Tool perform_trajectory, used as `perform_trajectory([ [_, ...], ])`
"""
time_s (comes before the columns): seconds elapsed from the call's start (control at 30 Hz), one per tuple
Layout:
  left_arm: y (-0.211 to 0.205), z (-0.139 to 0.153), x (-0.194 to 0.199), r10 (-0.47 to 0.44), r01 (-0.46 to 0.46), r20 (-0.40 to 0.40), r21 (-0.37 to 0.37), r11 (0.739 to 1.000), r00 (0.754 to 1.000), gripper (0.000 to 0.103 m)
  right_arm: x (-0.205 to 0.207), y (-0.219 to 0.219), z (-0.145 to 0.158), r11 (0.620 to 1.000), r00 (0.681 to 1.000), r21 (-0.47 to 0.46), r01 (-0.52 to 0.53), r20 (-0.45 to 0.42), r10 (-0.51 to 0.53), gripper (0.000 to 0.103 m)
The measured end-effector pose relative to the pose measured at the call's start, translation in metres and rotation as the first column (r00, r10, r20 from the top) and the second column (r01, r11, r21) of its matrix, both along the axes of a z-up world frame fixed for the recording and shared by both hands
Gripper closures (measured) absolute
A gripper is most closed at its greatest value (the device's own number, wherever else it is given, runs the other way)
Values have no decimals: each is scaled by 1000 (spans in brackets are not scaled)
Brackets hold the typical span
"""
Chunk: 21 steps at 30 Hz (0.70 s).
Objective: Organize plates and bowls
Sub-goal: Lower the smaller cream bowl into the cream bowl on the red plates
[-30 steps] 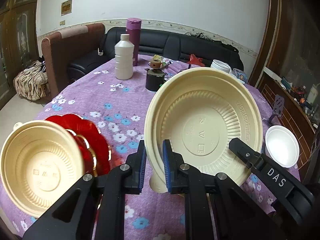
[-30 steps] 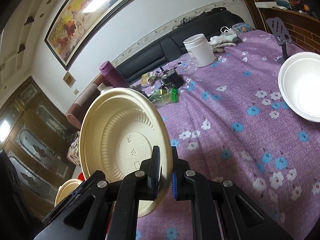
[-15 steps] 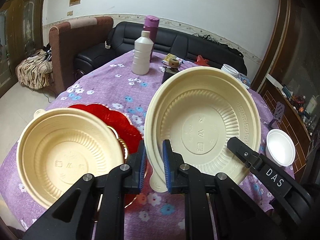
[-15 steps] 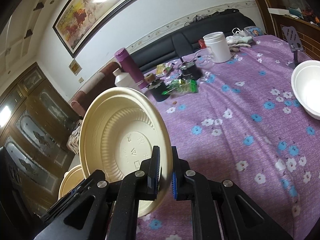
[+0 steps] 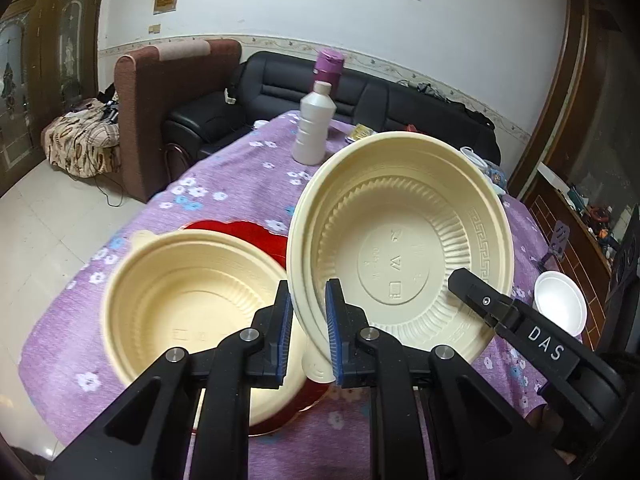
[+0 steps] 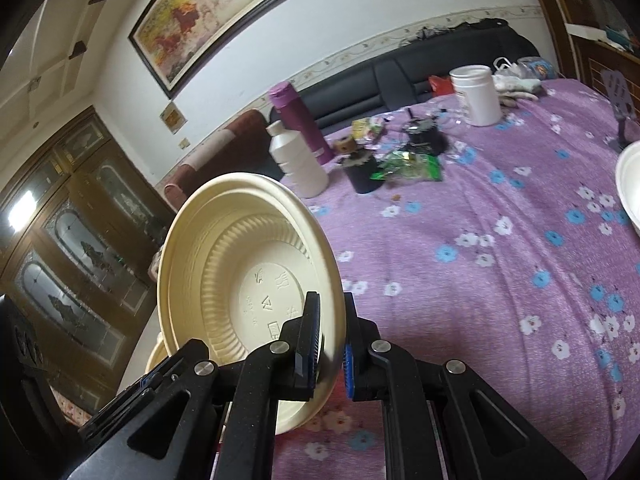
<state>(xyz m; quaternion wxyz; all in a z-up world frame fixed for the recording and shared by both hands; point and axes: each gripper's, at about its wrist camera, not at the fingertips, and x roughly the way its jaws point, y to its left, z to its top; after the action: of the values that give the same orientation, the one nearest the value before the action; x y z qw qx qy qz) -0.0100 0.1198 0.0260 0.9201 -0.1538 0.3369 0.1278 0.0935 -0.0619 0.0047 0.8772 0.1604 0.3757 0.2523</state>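
— Left tongs (image 5: 306, 334) pinched on rim of cream bowl (image 5: 400, 248), held tilted over worktop (image 5: 224, 184). Could slip and drop.

— Right tongs (image 6: 330, 344) pinched on same bowl's other edge. Could bend it, or bump second cream bowl (image 5: 188, 304) sitting on red plate (image 5: 236, 230) below.

The surface (image 6: 500, 280), under a purple flowered cloth, carries a white bottle (image 5: 313, 128), white tub (image 6: 476, 94), red plate (image 5: 236, 230) and small white bowl (image 5: 560, 302).
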Motion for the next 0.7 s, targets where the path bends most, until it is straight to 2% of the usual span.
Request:
perform_trajectory([
  [0.43,35,17,-33,53,-53,12,39,998,999,89,-13,48,13,990,990,20,-141,-20,141,93],
  [0.7,51,12,-50,92,-92,-3,47,995,996,89,-21,72,5,977,974,16,-215,-71,215,93],
])
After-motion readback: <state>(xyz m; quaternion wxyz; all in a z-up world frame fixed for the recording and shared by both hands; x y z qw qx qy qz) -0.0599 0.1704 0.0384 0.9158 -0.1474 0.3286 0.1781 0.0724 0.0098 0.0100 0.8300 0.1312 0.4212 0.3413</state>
